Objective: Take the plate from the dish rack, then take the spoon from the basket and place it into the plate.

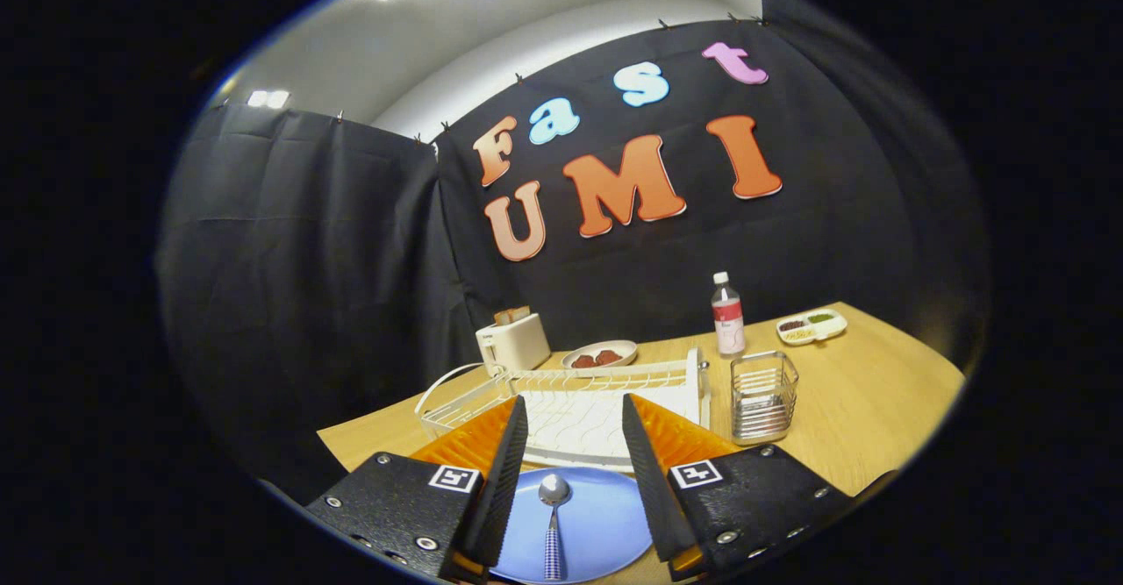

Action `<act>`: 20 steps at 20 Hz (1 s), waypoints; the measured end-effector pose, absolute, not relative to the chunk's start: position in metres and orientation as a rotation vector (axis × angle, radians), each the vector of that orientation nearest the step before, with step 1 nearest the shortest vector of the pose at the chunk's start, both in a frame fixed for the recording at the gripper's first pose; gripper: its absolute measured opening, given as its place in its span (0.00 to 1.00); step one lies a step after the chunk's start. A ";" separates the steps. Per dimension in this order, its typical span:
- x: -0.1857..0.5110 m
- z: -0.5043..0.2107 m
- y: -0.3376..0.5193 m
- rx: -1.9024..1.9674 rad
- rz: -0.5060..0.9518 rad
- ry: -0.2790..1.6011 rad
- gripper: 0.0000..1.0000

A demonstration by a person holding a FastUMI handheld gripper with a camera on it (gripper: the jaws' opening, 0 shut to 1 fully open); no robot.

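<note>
A blue plate (605,524) lies on the wooden table, low between my two fingers. On it rests a metal spoon (554,502) with a blue checked handle, bowl pointing away from me. My gripper (570,418) hovers above the plate, open, its black fingers (509,471) spread wide with nothing held between them. Just beyond the fingertips stands the white wire dish rack (579,392), with no plate in it. To the right of the rack sits the metal wire basket (763,396).
A white toaster (512,342) with bread stands behind the rack on the left. A bowl with red pieces (600,357), a plastic bottle (727,315) and a divided snack tray (811,325) stand further back. The table's (877,410) edge runs close on the left.
</note>
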State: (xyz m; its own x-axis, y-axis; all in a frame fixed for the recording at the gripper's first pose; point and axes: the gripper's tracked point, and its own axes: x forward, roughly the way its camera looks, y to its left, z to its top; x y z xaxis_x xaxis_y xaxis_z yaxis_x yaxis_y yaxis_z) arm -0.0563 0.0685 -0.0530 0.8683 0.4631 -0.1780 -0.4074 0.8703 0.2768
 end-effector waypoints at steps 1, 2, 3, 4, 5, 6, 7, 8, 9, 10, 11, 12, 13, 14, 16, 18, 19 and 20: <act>-0.054 -0.045 0.064 0.210 0.430 0.215 0.67; -0.049 -0.037 0.057 0.182 0.385 0.187 0.73; -0.044 -0.031 0.050 0.150 0.340 0.163 0.76; -0.040 -0.025 0.041 0.117 0.292 0.137 0.80; -0.037 -0.019 0.036 0.086 0.251 0.114 0.82; -0.035 -0.013 0.030 0.064 0.212 0.093 0.84; -0.034 -0.007 0.028 0.046 0.188 0.071 0.85; -0.033 -0.003 0.026 0.039 0.171 0.054 0.86; -0.034 0.001 0.026 0.038 0.161 0.042 0.86; -0.035 0.003 0.027 0.042 0.160 0.033 0.86; -0.035 0.004 0.027 0.047 0.158 0.030 0.86; -0.034 0.004 0.028 0.050 0.159 0.029 0.86; -0.032 0.003 0.027 0.055 0.150 0.032 0.86; -0.031 0.003 0.027 0.057 0.146 0.030 0.86; -0.029 0.003 0.027 0.067 0.134 0.023 0.86; -0.026 -0.002 0.030 0.064 0.133 0.032 0.86; -0.025 -0.004 0.031 0.055 0.135 0.036 0.87; -0.024 -0.005 0.030 0.050 0.131 0.041 0.87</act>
